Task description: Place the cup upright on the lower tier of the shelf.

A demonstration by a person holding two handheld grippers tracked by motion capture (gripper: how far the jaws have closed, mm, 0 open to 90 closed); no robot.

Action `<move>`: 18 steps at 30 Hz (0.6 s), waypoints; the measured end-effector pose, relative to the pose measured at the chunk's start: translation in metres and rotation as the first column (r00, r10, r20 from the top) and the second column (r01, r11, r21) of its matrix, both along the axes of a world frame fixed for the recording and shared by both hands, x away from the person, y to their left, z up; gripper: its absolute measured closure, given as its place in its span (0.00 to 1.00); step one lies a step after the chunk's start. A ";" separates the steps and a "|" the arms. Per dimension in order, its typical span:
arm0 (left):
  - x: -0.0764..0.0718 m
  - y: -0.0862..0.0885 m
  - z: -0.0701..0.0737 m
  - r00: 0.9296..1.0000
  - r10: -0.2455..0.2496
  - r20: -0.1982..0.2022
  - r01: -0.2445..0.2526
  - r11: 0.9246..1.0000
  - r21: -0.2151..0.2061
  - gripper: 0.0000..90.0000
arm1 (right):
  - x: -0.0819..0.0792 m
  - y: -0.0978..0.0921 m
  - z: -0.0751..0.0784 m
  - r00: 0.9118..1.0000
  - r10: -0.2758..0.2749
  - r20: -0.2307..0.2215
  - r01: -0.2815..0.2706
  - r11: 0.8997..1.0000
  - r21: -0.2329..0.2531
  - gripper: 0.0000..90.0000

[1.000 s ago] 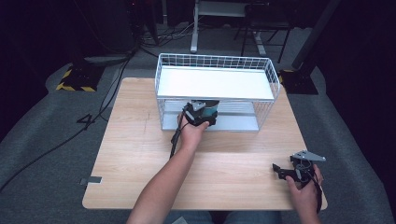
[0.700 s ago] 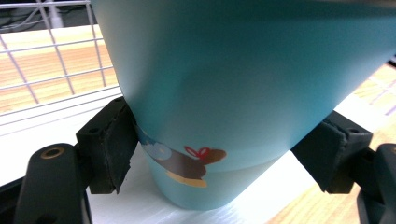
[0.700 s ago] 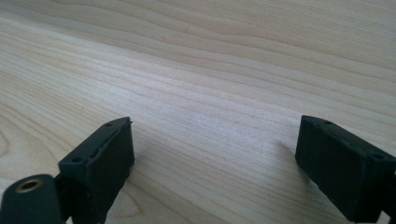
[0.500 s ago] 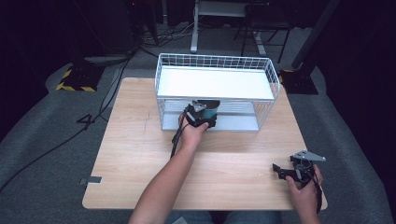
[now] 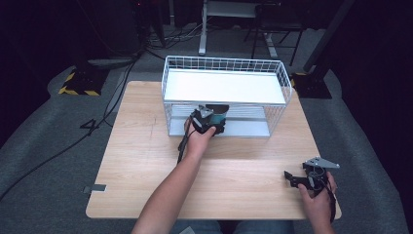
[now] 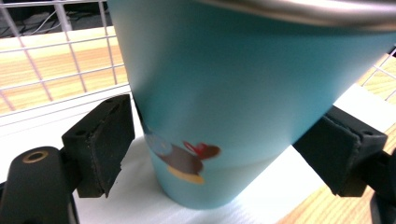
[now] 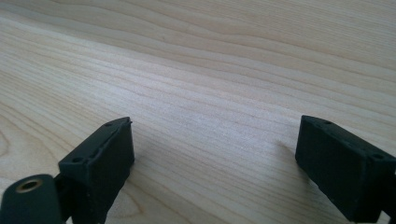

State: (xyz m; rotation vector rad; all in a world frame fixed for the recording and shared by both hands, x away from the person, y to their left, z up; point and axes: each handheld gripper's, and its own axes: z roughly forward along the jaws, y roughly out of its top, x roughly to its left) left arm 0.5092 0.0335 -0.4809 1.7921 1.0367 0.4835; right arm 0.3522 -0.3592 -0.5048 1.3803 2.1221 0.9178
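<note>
Two jaws of the left gripper (image 6: 210, 154) flank a teal cup (image 6: 243, 93) inside the wire rack (image 5: 224, 73), apparently not clamped; closing comes next, while the right gripper (image 7: 212, 172) idles open.

Teal cup (image 6: 243, 93), upright, tapering toward its base, with a metal-coloured rim at the top. Cartoon print low on its side: brown, red and yellow figure. It stands on the white lower shelf (image 5: 243, 127) of the white wire rack (image 5: 225, 95), under the white upper shelf, near the rack's left front. In the high view its dark top (image 5: 216, 109) shows beneath the upper shelf.
</note>
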 end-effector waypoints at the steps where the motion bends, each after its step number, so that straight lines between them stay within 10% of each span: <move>1: -0.002 0.001 0.001 1.000 0.019 0.006 -0.019 1.000 0.002 0.17 | 0.000 0.000 0.000 1.000 0.000 0.000 0.000 1.000 0.000 0.13; 18: -0.042 0.020 0.027 1.000 0.004 0.014 -0.004 1.000 -0.025 0.17 | 0.000 0.000 0.000 1.000 0.000 0.000 0.000 1.000 0.000 0.13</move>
